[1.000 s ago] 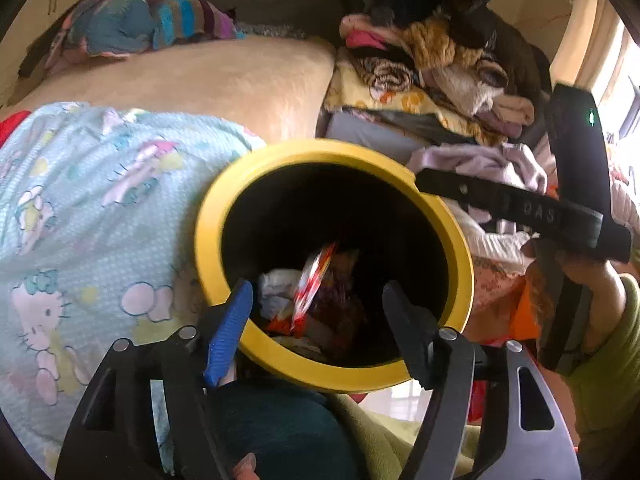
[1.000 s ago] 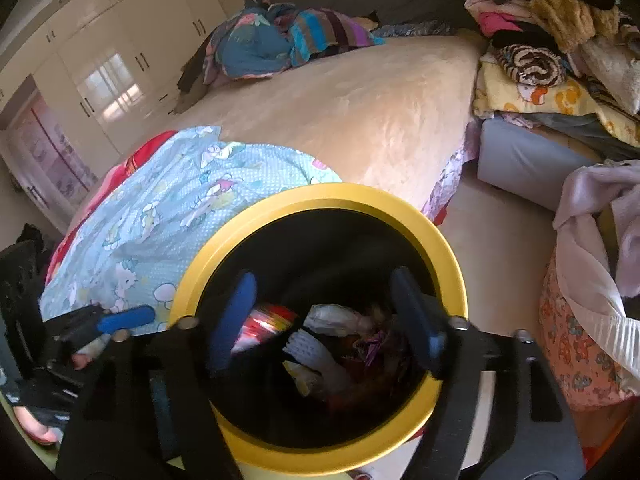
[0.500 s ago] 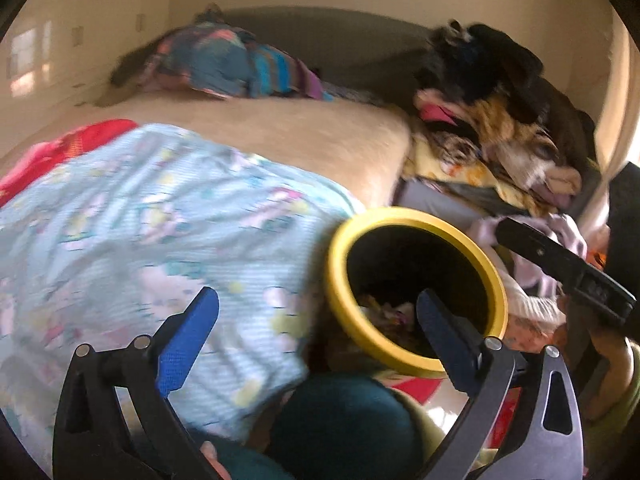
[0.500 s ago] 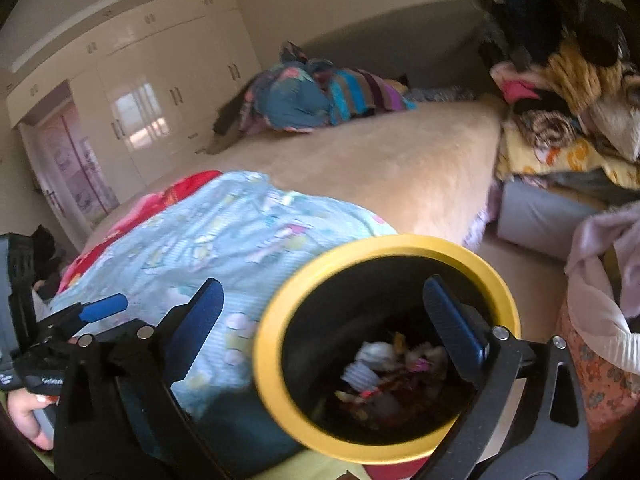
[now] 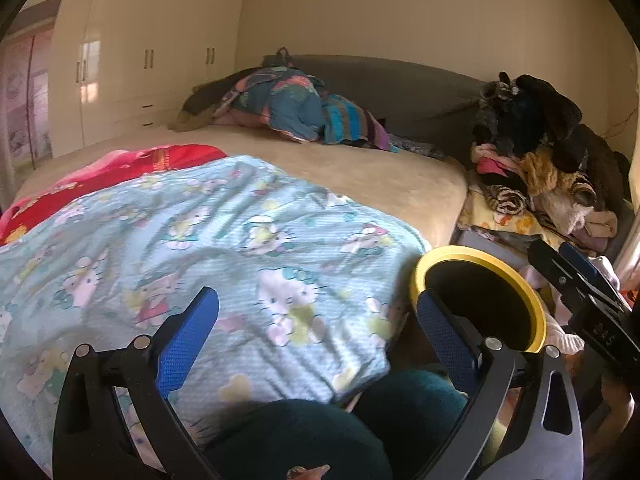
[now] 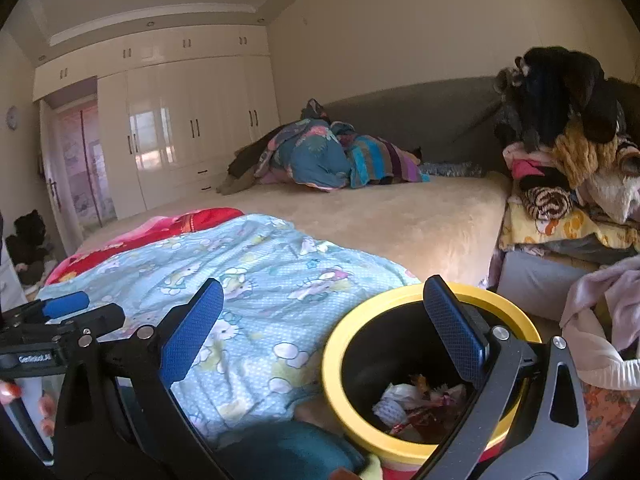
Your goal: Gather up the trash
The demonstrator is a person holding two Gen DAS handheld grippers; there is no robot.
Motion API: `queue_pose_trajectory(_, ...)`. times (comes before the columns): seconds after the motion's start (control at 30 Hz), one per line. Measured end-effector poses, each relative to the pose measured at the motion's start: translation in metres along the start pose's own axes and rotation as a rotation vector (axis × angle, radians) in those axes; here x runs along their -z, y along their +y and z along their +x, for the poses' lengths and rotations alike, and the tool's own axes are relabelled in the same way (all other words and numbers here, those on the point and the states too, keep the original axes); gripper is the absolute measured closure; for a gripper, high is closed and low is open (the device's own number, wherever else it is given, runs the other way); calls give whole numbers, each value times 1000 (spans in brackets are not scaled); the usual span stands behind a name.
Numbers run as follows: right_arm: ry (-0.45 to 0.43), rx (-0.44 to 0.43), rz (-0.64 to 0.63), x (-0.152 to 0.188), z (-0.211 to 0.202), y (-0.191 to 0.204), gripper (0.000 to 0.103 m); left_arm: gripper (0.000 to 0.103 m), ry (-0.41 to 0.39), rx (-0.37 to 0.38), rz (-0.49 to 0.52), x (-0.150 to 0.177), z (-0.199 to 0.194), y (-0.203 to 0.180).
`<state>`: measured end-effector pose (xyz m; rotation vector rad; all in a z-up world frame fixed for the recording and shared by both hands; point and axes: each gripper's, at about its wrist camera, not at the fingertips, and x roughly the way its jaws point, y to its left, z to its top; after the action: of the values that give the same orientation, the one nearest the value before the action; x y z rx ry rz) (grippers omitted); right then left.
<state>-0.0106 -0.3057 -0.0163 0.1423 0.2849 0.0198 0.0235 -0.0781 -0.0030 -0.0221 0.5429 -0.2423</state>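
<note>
A yellow-rimmed black trash bin (image 6: 332, 384) stands beside the bed at lower right, with crumpled wrappers and paper (image 6: 416, 404) in its bottom. It also shows in the left wrist view (image 5: 536, 312). My left gripper (image 5: 316, 332) is open and empty, raised over the light-blue Hello Kitty blanket (image 5: 224, 248), left of the bin. My right gripper (image 6: 324, 324) is open and empty, its right finger in front of the bin's mouth. The left gripper shows at the left edge of the right wrist view (image 6: 64, 312). The right gripper shows at the right edge of the left wrist view (image 5: 580, 300).
A beige bed (image 6: 384, 208) holds a red blanket (image 6: 160, 228) and a heap of bedding (image 6: 332, 156) at the headboard. A tall pile of clothes (image 6: 568, 160) stands right of the bed. White wardrobes (image 6: 180, 128) line the far wall. My teal-clad knee (image 5: 296, 440) is at the bottom.
Both grippers have lifted and tilted up away from the bin's mouth and swung left, so the bed and room fill the views. A red wrapper that stood between the left fingers is gone.
</note>
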Motion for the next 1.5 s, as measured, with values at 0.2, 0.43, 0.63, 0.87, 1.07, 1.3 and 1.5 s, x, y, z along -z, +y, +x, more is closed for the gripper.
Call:
queue_pose_trajectory(0.2, -21, -13, -70, 10, -3, 20, 11, 6, -30, 20, -32, 7, -8, 12)
queue_pose_trajectory(0.43, -21, -13, -94, 16, -2, 26, 11, 6, -35, 18, -34, 7, -8, 12)
queue_pose_trajectory(0.63, -24, -3, -90, 15, -2, 25, 11, 6, -41, 18, -37, 9, -8, 12)
queue_pose_trajectory(0.87, -26, 0, -89, 15, -3, 25, 11, 6, -41, 18, -36, 9, -8, 13)
queue_pose_trajectory(1.07, -28, 7, -83, 15, -4, 25, 11, 6, -41, 17, -36, 9, -8, 14)
queue_pose_trajectory(1.3, -31, 16, -77, 15, -5, 26, 11, 6, -41, 15, -37, 9, -8, 14)
queue_pose_trajectory(1.5, -34, 24, -73, 15, -6, 26, 11, 6, -41, 15, -36, 9, -8, 15)
